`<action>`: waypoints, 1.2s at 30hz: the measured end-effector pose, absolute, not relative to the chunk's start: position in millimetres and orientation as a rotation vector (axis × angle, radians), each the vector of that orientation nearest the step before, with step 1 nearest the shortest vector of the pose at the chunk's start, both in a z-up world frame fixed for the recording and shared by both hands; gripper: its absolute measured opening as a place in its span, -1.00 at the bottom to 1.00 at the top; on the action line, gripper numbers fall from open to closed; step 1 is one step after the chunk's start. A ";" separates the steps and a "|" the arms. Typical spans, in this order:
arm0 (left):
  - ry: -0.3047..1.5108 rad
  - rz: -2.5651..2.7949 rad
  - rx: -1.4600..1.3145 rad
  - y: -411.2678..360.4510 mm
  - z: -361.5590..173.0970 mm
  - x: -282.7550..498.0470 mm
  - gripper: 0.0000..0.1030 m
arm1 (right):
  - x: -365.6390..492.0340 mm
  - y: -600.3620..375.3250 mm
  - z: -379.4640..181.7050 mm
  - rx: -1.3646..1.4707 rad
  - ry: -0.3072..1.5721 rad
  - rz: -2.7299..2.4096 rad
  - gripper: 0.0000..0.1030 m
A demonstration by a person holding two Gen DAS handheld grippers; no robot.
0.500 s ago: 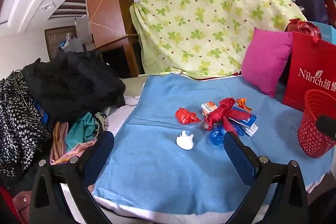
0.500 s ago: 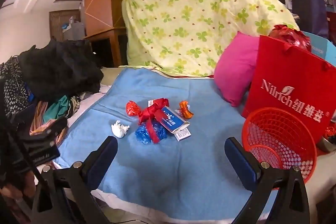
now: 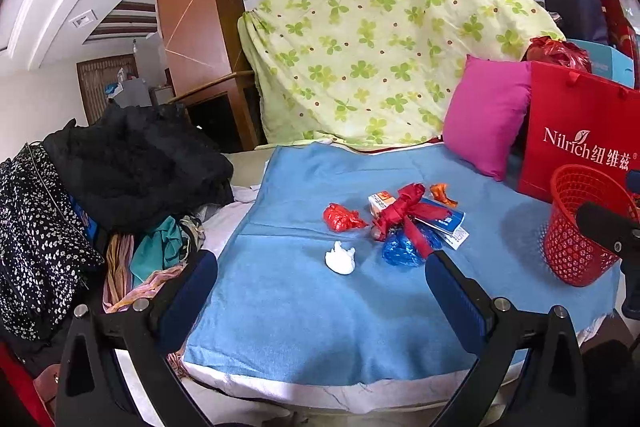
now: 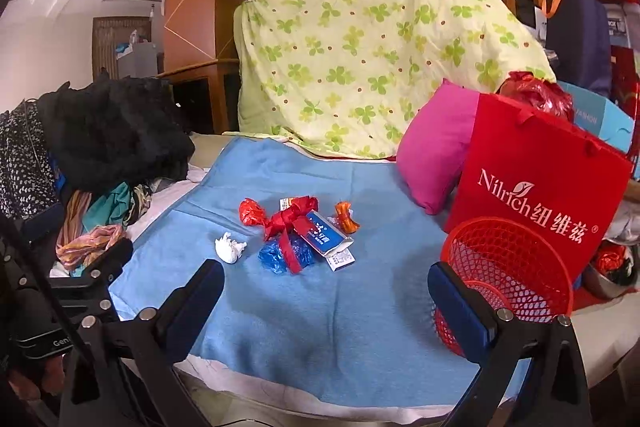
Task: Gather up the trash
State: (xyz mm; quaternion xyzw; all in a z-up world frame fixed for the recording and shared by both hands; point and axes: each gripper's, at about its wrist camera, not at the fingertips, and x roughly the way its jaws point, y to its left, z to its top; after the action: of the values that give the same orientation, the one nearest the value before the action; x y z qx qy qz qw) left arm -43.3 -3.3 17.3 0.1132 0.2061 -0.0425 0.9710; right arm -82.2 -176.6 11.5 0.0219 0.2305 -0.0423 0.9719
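Observation:
Trash lies in a cluster on the blue blanket [image 3: 304, 311]: a white crumpled tissue [image 3: 340, 258], a red crumpled wrapper [image 3: 341, 218], a red ribbon [image 3: 404, 211], a blue plastic wad [image 3: 402, 251], an orange wrapper [image 3: 442, 194] and blue and white packets [image 3: 444, 221]. A red mesh basket [image 3: 580, 227] stands at the right. My left gripper [image 3: 320, 287] is open and empty, short of the tissue. My right gripper [image 4: 326, 301] is open and empty, in front of the cluster [image 4: 296, 231], with the basket [image 4: 508, 267] by its right finger.
A pile of clothes [image 3: 120, 179] lies left of the blanket. A pink pillow [image 3: 486, 115] and a red paper bag [image 3: 580, 139] stand at the right back. A clover-print sheet [image 3: 380, 35] drapes over the back.
Both grippers have shifted slightly; the left view now sits a little closer to the trash. Nothing has been picked up.

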 end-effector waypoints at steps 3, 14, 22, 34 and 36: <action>0.419 -0.096 0.212 -4.0 14.5 -42.2 1.00 | -85.2 -175.0 13.5 0.026 0.463 -0.098 1.00; 0.455 -0.142 0.237 -16.7 8.7 -40.3 1.00 | -94.8 -171.9 19.7 -0.033 0.434 -0.148 1.00; 0.456 -0.138 0.254 -14.3 6.5 -38.0 1.00 | -99.8 -171.6 24.4 -0.022 0.401 -0.134 1.00; 0.460 -0.120 0.237 -9.4 2.8 -31.3 1.00 | -89.6 -169.5 16.0 -0.022 0.416 -0.120 1.00; 0.456 -0.120 0.244 -8.6 2.0 -30.8 1.00 | -87.9 -170.6 14.2 -0.020 0.422 -0.114 1.00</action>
State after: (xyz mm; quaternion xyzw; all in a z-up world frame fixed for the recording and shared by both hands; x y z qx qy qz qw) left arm -30.8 -8.6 2.0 0.1205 0.2255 -0.0591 0.9650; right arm -87.9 -170.6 14.2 -0.0097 0.2093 -0.0565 0.9762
